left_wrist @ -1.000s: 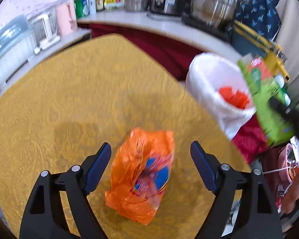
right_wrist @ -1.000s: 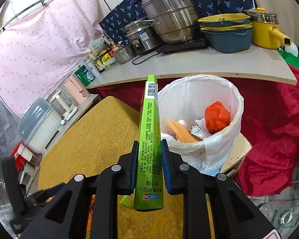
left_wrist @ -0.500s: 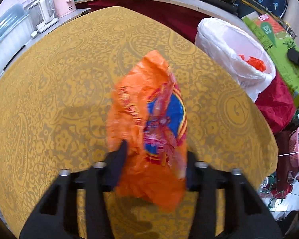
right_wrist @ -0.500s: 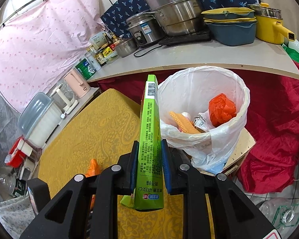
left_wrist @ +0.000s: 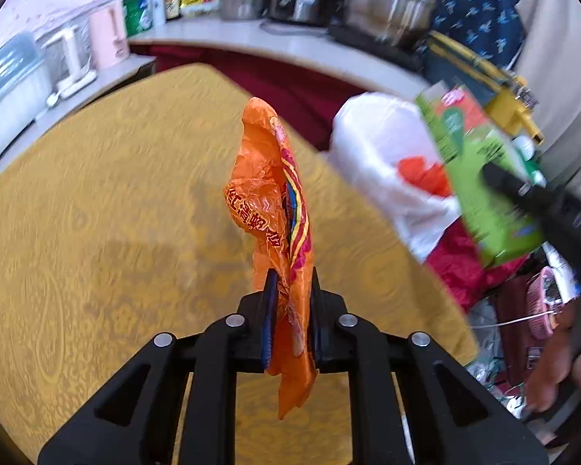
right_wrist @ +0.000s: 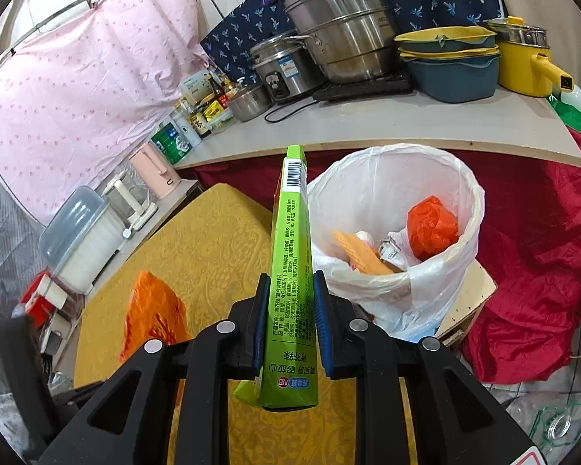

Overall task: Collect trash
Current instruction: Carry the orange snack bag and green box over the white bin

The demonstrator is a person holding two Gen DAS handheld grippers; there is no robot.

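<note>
the orange snack wrapper point(left_wrist: 279, 209) hangs clamped in my left claw point(left_wrist: 290, 317), lifted clear of the yellow tablecloth point(left_wrist: 97, 201) so it can travel. my right claw point(right_wrist: 288, 329) pinches the green carton point(right_wrist: 290, 271) edge-on, held short of the white-lined trash bin point(right_wrist: 437, 178) beside the table, whose open mouth already holds scraps; both pieces, i judge, go there.

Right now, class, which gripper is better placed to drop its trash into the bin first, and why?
Right. The right gripper holds the green box beside the lined bin; the left gripper, holding the orange wrapper, is over the yellow table.
</note>
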